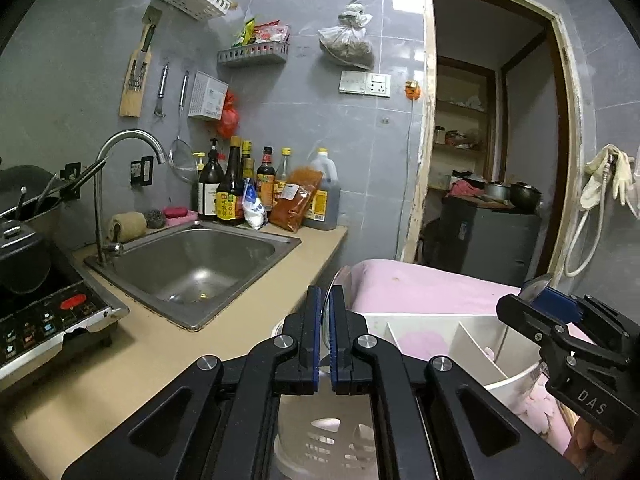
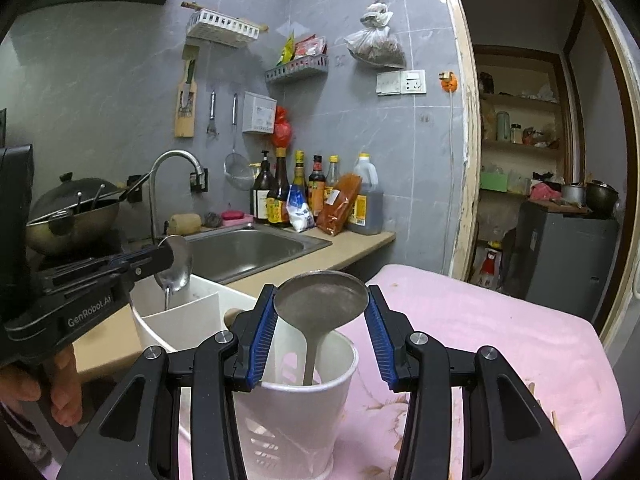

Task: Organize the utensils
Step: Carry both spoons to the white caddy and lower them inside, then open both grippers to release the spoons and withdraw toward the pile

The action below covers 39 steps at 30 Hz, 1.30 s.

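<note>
Right wrist view shows the right gripper (image 2: pixel 320 312) with its 2 blue pads pressed on both sides of a ladle bowl (image 2: pixel 321 300); the ladle handle goes down into a white utensil holder (image 2: pixel 296 412) that stands on a pink cloth (image 2: pixel 480 340). On the left of this view, the left gripper (image 2: pixel 176 258) is closed on a spoon (image 2: pixel 176 268), and the spoon handle points down into a compartment of the holder. Left wrist view shows the left gripper (image 1: pixel 329 300) with its jaws nearly together, the thin spoon edge (image 1: pixel 329 312) between them, above the divided holder (image 1: pixel 460 344), beside a steel sink (image 1: pixel 192 268).
</note>
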Tool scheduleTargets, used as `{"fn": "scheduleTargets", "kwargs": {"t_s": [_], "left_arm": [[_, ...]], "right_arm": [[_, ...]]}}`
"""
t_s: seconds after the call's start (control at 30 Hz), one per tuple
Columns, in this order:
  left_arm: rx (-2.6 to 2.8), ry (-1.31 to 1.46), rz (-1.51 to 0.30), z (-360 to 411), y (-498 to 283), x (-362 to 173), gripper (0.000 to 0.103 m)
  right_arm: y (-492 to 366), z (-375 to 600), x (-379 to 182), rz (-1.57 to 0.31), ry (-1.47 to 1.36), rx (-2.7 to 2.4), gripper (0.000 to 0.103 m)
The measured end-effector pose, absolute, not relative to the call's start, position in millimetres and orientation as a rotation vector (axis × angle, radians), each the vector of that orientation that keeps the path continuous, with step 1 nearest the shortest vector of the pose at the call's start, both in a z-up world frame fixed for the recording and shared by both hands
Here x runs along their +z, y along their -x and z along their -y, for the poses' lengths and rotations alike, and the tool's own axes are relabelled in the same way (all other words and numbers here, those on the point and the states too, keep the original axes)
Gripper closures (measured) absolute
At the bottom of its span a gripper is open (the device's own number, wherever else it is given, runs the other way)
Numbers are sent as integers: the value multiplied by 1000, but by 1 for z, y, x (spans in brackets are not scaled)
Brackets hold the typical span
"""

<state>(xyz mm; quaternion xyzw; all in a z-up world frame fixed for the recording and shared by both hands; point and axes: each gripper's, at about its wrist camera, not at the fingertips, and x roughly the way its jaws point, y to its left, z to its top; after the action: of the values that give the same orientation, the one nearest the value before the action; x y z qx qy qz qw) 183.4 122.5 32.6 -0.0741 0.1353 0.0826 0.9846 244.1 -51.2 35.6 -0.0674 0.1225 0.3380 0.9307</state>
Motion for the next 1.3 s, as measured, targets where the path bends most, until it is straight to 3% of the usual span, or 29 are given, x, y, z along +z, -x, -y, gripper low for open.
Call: {"fn": "scheduleTargets", "kwargs": {"t_s": [0.5, 0.7, 0.87, 0.93, 1.03, 1.13, 1.3], "left_arm": [[81, 231, -291, -124, -171, 40, 95], [67, 248, -264, -124, -165, 43, 79], [64, 255, -249, -124, -161, 49, 73], [70, 246, -241, -122, -159, 53, 68], [85, 229, -223, -116, -155, 59, 58], [96, 210, -197, -107, -151, 65, 39], [97, 132, -125, -82, -140, 76, 18]], "right_arm": [[-230, 57, 35, -251, 146, 691, 53], [-230, 64, 37, -236, 110, 695, 51], [-228, 69, 39, -221, 89, 686, 50], [-227, 72, 42, -212, 80, 676, 48], [-223, 81, 46, -189, 63, 646, 38], [-217, 93, 52, -162, 47, 611, 31], [-200, 121, 63, -100, 43, 526, 11]]}}
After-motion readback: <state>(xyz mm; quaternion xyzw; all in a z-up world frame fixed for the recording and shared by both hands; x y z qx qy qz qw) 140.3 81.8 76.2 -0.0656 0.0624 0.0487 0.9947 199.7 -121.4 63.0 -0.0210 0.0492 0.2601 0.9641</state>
